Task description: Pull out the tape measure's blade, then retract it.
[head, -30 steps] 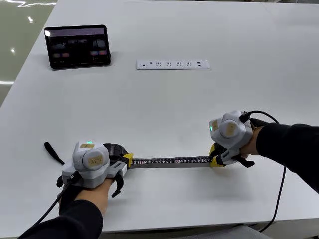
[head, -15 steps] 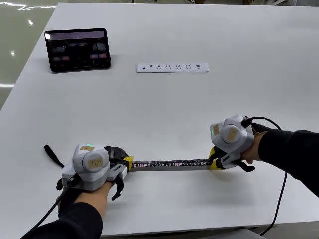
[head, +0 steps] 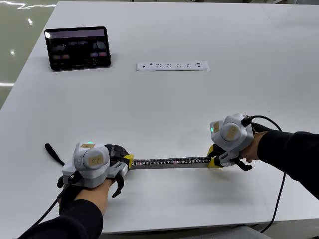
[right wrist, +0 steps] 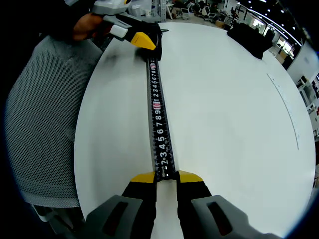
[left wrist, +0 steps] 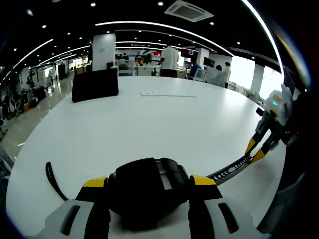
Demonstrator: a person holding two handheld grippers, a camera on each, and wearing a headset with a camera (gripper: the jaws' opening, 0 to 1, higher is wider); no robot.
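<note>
White workbench (head: 164, 114): left gripper (head: 124, 165) is clenching the rigid case (left wrist: 148, 188); well apart from it, right gripper (right wrist: 166, 177) is pinching the probably springy blade (right wrist: 157, 119) by its tip.

White worktable (head: 199, 30), matte top. Head view: glossy greenish floor (head: 15, 40) at 10 o'clock, light glare on it. Left gripper view: dark ceiling (left wrist: 60, 20), curved strip lights (left wrist: 164, 26), vent (left wrist: 188, 10) at 12; bright windows (left wrist: 271, 79) at 2. Right gripper view: grey mesh chair (right wrist: 40, 124) at 9.
</note>
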